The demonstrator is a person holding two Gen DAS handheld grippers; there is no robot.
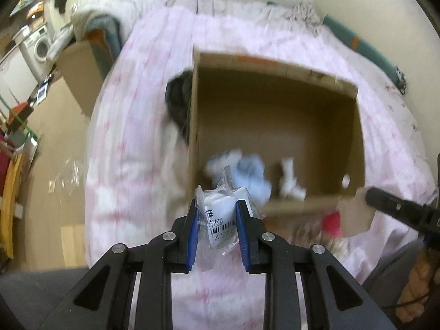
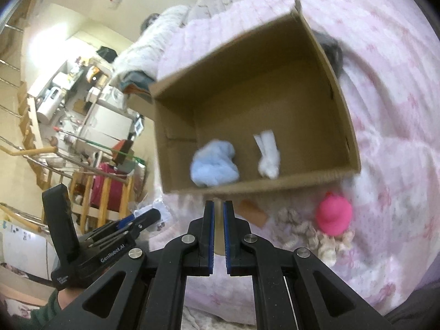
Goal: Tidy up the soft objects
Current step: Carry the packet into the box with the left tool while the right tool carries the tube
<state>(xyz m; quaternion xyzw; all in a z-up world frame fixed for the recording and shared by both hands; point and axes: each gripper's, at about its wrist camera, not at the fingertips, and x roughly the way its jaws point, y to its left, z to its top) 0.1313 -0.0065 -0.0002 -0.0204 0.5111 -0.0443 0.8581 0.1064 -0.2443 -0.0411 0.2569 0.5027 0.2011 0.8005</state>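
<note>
An open cardboard box (image 1: 277,68) (image 2: 352,126) lies on a pink bed cover. Inside lie a light blue soft item (image 1: 251,176) (image 2: 214,165) and a white soft item (image 1: 290,184) (image 2: 268,154). My left gripper (image 1: 217,206) is shut on a clear plastic packet (image 1: 220,214) with a white item and a barcode label, held just before the box's near wall. My right gripper (image 2: 218,203) is shut on a flap of the box (image 2: 218,231) at its near edge. A pink soft toy (image 2: 334,214) (image 1: 331,224) and a beige knitted item (image 2: 302,231) lie on the bed beside the box.
A dark grey fluffy item (image 1: 178,99) (image 2: 332,49) lies against the box's far outer side. A white blanket (image 1: 121,2) is piled at the bed's head. A small brown card (image 2: 253,211) lies near the box. Cluttered shelves and a washing machine (image 1: 38,46) stand beyond the bed.
</note>
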